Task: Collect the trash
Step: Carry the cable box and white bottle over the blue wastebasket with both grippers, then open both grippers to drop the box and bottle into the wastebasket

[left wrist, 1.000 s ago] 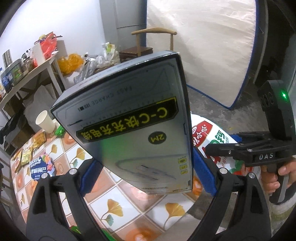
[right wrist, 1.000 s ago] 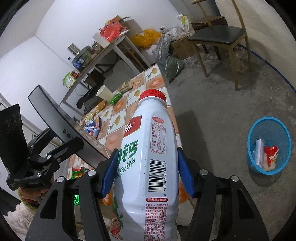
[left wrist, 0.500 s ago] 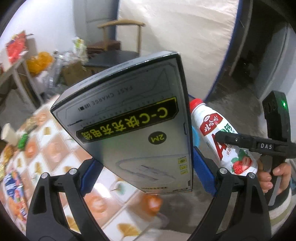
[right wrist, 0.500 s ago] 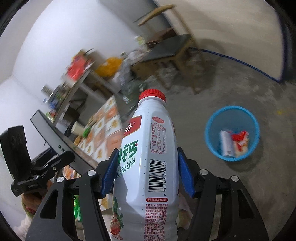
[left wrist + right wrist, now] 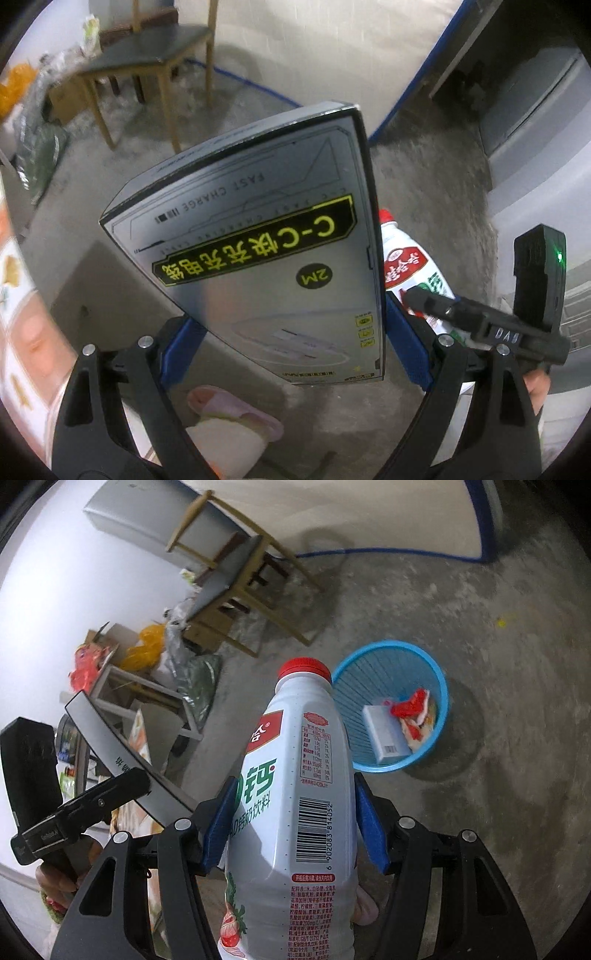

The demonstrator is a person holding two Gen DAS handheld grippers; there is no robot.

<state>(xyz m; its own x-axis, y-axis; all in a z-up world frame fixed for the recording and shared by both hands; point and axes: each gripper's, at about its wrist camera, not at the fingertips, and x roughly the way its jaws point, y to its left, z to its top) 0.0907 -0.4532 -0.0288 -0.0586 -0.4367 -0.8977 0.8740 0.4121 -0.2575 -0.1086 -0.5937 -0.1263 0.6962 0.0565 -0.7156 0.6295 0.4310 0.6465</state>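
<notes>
Two loads in hand, both off the table and swung out over bare floor since a second ago. Left wrist view: my left gripper (image 5: 295, 347) is clamped on the grey cable box (image 5: 266, 258), blue pads on its two long edges, box standing up along the fingers. The tiled table (image 5: 14, 280), which filled this view a moment back, is now only a blurred strip at the left edge, and concrete floor (image 5: 424, 192) lies beyond the box. The chair (image 5: 147, 55) stands well apart at the top left. A slippered foot (image 5: 236, 410) sits just under the box. Right wrist view: my right gripper (image 5: 291, 830) grips the milk-drink bottle (image 5: 295, 794) at mid-body, red cap forward. The blue basket (image 5: 439, 686) was far off to the right before; now it sits just past the cap, slightly to the right, with a white carton (image 5: 388, 734) and a red wrapper (image 5: 413, 709) already inside. I judge the carry nearly done, release next. Floor around the basket is open on the right and near sides. The box edge and left tongs crowd my left, so I would keep the two loads apart on the drop.
</notes>
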